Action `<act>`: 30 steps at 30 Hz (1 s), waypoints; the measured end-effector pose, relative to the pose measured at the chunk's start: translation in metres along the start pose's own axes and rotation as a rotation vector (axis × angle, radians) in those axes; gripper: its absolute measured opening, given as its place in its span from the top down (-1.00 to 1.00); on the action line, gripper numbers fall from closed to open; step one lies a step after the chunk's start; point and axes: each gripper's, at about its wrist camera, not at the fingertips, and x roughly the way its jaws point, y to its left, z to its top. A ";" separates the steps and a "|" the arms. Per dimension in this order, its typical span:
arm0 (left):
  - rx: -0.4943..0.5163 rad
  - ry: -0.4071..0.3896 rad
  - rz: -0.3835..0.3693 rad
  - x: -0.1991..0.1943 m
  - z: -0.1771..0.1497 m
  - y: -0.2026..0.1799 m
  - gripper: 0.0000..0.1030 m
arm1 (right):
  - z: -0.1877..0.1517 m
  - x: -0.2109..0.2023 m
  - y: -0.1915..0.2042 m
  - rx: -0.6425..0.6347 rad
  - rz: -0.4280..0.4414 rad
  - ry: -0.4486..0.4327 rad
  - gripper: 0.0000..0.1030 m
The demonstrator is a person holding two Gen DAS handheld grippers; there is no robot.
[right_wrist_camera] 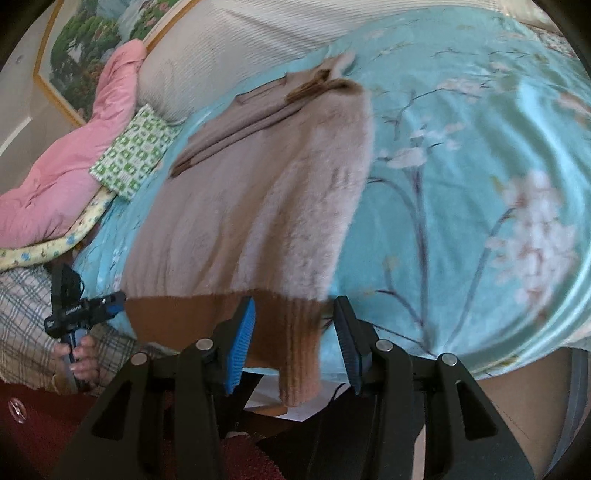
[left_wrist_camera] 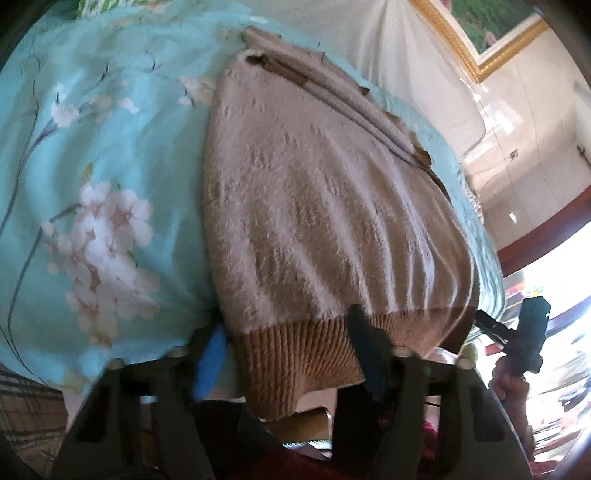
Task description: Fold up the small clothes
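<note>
A fuzzy beige sweater (left_wrist_camera: 317,192) with a brown ribbed hem (left_wrist_camera: 295,354) lies on the teal floral bedspread (left_wrist_camera: 92,155), its hem hanging over the near edge. My left gripper (left_wrist_camera: 288,339) is open, its fingers either side of the hem's left corner. In the right wrist view the sweater (right_wrist_camera: 258,206) lies lengthwise and my right gripper (right_wrist_camera: 295,332) is open astride the hem's right corner (right_wrist_camera: 299,339). Each gripper also shows in the other's view, the right one in the left wrist view (left_wrist_camera: 524,332) and the left one in the right wrist view (right_wrist_camera: 81,310), both beside the hem.
A cream pillow (right_wrist_camera: 258,40) lies behind the sweater. A pink quilt (right_wrist_camera: 66,170) and a green patterned cloth (right_wrist_camera: 133,155) sit at the far left. A framed painting (left_wrist_camera: 491,29) hangs on the wall. A red rug (right_wrist_camera: 110,435) covers the floor below.
</note>
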 end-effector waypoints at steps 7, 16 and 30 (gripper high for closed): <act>0.023 0.043 0.015 0.000 -0.002 0.005 0.70 | -0.007 0.002 0.005 -0.066 0.047 0.023 0.12; 0.071 0.085 -0.019 0.009 -0.004 -0.005 0.62 | -0.011 0.011 0.002 -0.054 0.070 0.019 0.74; 0.119 -0.136 -0.165 -0.049 0.026 -0.024 0.92 | 0.021 -0.031 0.005 -0.003 0.311 -0.132 0.76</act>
